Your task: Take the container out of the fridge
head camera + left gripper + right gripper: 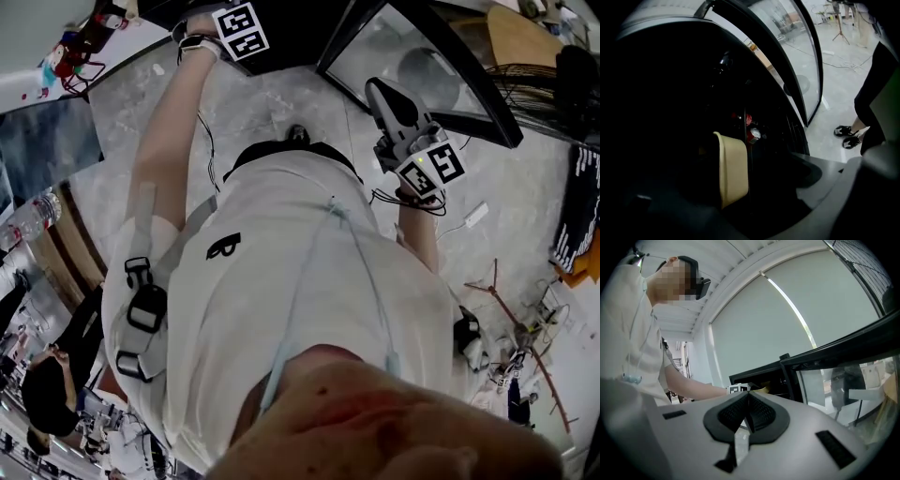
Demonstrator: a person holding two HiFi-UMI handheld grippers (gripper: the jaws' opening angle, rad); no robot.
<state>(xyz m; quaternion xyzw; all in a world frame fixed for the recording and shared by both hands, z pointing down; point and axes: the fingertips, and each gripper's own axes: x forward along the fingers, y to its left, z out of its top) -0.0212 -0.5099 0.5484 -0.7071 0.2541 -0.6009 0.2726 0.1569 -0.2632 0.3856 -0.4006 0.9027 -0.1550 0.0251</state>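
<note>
Where print might be read, we find little: the red cans deep in the fridge are too small for their labels to be made out. The only clear marks are the black-and-white squares on the marker cube of the right gripper.

We see the container, pale cream, standing inside the dark fridge, left of the cans and nearer the camera. Its long axis runs up and down in the left gripper view, with a rounded upper corner and a thin lip along its left edge. The darkness hides which way its mouth faces.

We see the left gripper reaching into the fridge with its jaws wide apart and the container ahead in the gap between them. We cannot tell whether either pad touches it. The right gripper is outside the fridge, jaws pressed together on nothing, pointing towards the open glass door.

Underfoot we see a pale grey marbled floor, with black shoes on it and a stand on thin legs further off.
</note>
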